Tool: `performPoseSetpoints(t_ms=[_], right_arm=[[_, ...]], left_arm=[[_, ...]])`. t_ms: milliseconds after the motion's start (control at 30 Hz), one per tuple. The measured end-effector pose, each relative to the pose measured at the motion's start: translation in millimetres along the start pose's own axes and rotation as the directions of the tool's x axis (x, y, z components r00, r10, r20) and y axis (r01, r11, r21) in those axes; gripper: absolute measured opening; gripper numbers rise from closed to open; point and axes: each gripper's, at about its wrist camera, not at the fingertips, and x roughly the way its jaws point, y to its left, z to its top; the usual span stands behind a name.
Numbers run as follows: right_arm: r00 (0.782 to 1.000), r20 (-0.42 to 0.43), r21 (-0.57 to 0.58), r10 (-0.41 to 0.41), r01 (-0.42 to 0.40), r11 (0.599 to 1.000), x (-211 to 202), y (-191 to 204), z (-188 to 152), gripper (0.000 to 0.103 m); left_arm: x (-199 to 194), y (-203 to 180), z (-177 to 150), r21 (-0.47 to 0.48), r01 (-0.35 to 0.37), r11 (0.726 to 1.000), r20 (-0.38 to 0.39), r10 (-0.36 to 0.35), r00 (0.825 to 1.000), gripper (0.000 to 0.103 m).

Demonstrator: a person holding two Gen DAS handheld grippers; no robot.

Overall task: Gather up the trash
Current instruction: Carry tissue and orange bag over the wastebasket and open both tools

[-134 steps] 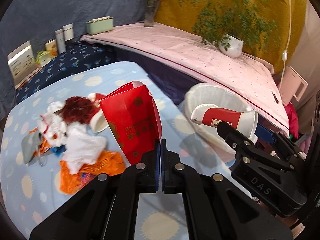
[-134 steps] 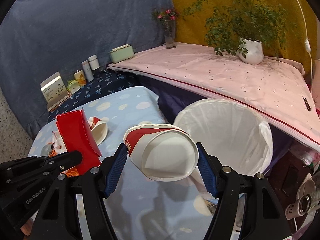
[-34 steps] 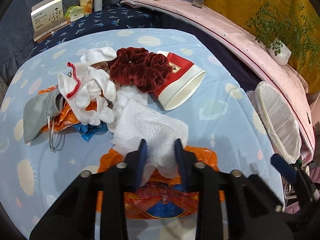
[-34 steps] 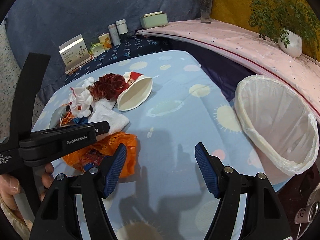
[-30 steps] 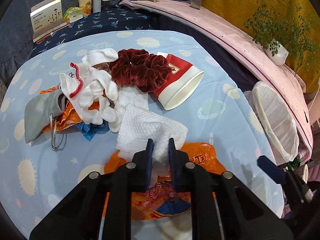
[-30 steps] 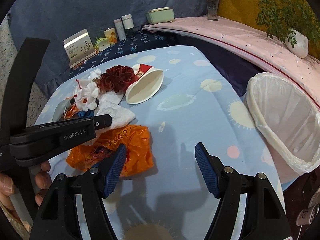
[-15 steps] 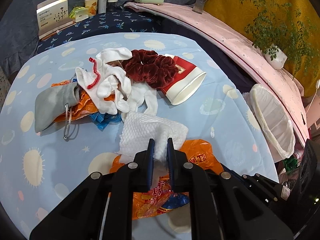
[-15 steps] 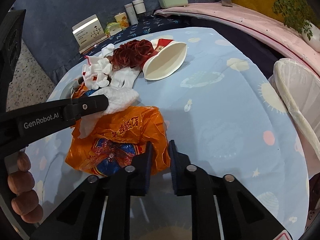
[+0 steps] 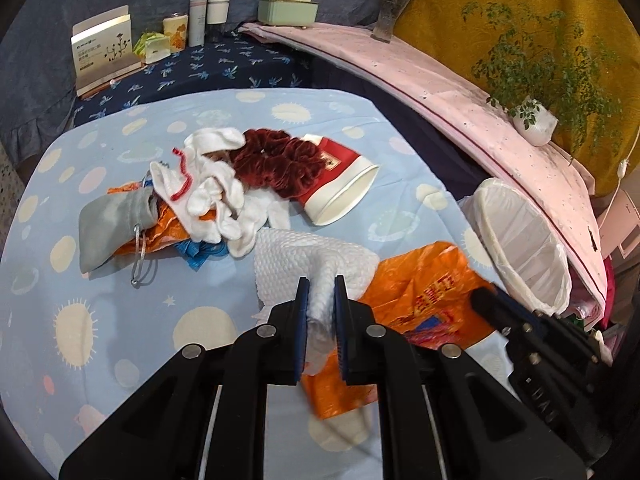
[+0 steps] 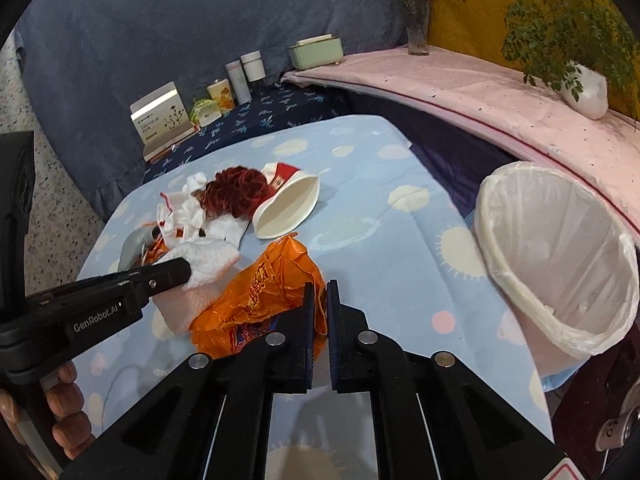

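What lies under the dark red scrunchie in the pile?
The scrunchie rests on a red-and-white paper cup and white gloves; whatever lies directly beneath it is covered.

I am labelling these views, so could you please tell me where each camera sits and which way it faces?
Left wrist: on the left gripper, angled down at the blue tablecloth; it pinches the white paper towel; the right gripper's side shows.
Right wrist: on the right gripper, facing down-forward; it pinches the orange plastic bag; the left gripper and a hand show.
Shared: the lined bin, the paper cup.
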Motion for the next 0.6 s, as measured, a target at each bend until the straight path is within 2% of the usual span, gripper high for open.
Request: performPoseSetpoints(t_ms=[267,600], right_arm=[[0.991,0.105,0.083,-0.082,0.073,0.994,-37.0,-43.5,20.9,0.005],[0.962,0.187,0.184,-0.197,0.163,0.969,-74.8,-104.7,34.8,0.005]], left_arm=[[-8.6,-36.7,9.8,0.064,0.029,0.998,0.027,-0.031,0.999,0.011],[-2.2,-102.4,23.4,0.173,0.091,0.981,0.023,-0.096,0.995,0.011]])
